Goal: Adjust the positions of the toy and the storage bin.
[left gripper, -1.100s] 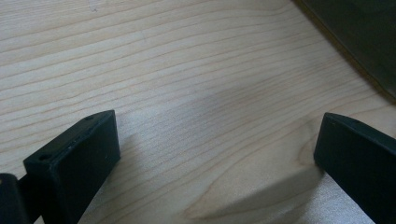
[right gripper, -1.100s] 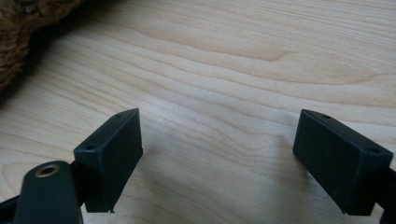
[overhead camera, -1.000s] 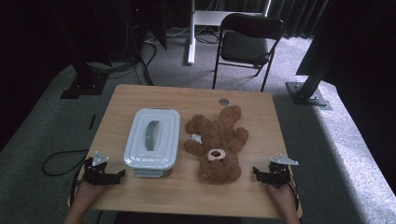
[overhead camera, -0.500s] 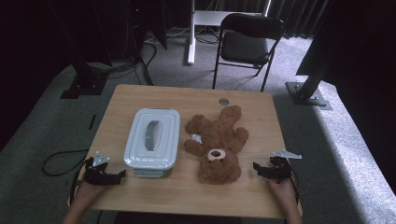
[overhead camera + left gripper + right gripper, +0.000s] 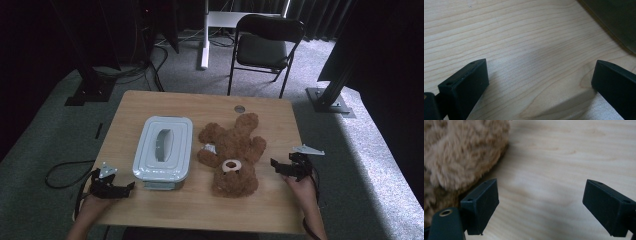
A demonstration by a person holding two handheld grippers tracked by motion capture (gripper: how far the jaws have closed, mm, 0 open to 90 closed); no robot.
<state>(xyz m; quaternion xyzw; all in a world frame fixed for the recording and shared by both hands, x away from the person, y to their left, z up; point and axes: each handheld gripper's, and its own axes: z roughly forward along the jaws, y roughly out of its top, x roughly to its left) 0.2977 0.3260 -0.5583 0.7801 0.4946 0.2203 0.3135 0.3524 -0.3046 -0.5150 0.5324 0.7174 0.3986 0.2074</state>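
Teddy bear [image 5: 231, 156] flat on counter [image 5: 200, 107] centre-right, just beside lidded grey box [image 5: 164, 145], right tool [image 5: 278, 166] jaws apart near bear's head, left tool [image 5: 126, 188] jaws apart, empty, by box's near corner

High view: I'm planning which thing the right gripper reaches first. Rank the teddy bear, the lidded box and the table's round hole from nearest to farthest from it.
From the right gripper:
1. Teddy bear, just to its left.
2. Round hole, near the table's far edge.
3. Lidded box, left beyond the bear.
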